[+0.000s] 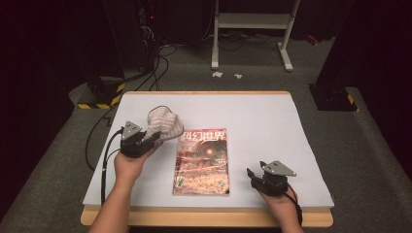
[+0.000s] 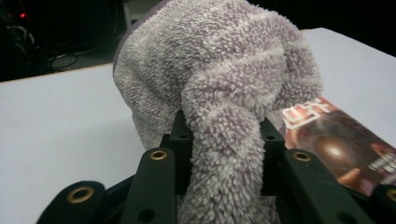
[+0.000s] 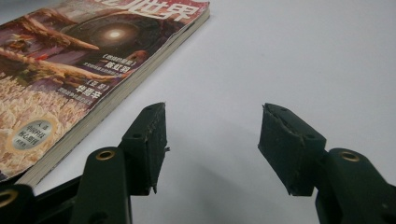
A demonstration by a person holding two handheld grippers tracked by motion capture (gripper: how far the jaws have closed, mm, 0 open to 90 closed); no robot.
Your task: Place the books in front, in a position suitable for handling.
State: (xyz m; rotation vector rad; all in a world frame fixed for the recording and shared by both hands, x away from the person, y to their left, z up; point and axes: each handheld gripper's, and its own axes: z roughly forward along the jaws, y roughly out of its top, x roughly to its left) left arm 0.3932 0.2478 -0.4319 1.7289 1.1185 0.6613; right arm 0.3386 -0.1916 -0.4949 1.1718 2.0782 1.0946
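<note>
While the left gripper [image 1: 154, 139] clamps a fluffy grey towel [image 1: 164, 124] at the magazine's [image 1: 201, 161] upper left corner, the magazine lies flat mid-table. The right gripper [image 1: 252, 175], jaws apart and empty, rests just right of the magazine.

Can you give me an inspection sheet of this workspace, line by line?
Surface: white table top with wooden edge.
Job's things: fluffy grey-lilac towel, bunched and lifted; glossy magazine with reddish cover, flat at centre.
Clutter: nothing seen.
Grippers: left gripper shut on the towel; right gripper open, beside the magazine.
Cables: black cable trails from the left gripper.
Surroundings: white metal stand, paper scraps on the grey floor.
</note>
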